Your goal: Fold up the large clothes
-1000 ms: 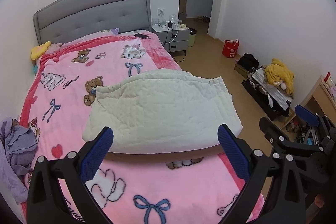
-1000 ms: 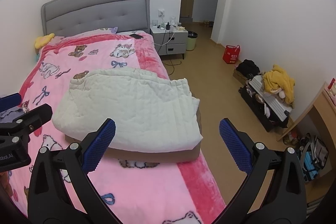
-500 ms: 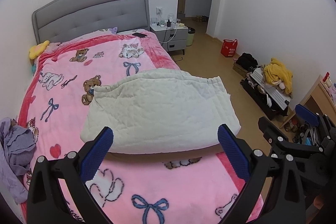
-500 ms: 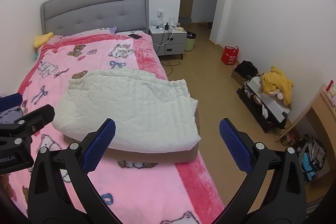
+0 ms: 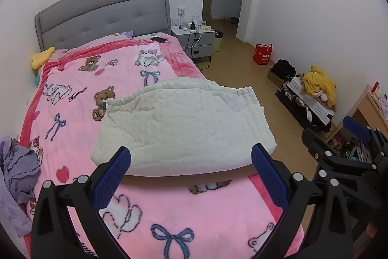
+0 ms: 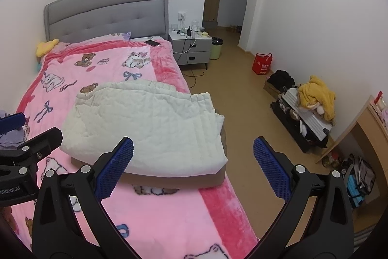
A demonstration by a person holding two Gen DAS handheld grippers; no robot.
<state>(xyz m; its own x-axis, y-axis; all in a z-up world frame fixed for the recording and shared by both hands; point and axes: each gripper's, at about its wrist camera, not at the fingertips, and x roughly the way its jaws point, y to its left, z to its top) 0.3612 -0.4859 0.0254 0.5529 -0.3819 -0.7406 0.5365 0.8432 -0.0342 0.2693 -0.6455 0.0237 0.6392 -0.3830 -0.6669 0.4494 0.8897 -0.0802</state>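
A cream quilted garment [image 5: 184, 125] with a brown underside lies folded on the pink cartoon-print blanket [image 5: 80, 94] near the bed's right edge; it also shows in the right wrist view [image 6: 150, 123]. My left gripper [image 5: 191, 174] is open and empty, held above the blanket just in front of the garment's near edge. My right gripper [image 6: 194, 166] is open and empty, above the garment's near right corner. Each gripper shows at the edge of the other's view.
A purple garment [image 5: 17, 169] lies crumpled at the bed's left edge. A grey headboard [image 5: 104, 13] and nightstand [image 5: 196, 40] stand at the back. A red bag [image 5: 263, 56], a suitcase with yellow clothing [image 5: 315, 94] and a wooden desk [image 5: 368, 108] line the right wall.
Both grippers have risen and drawn back slightly from the garment, which looks a little farther away. The garment has not moved.
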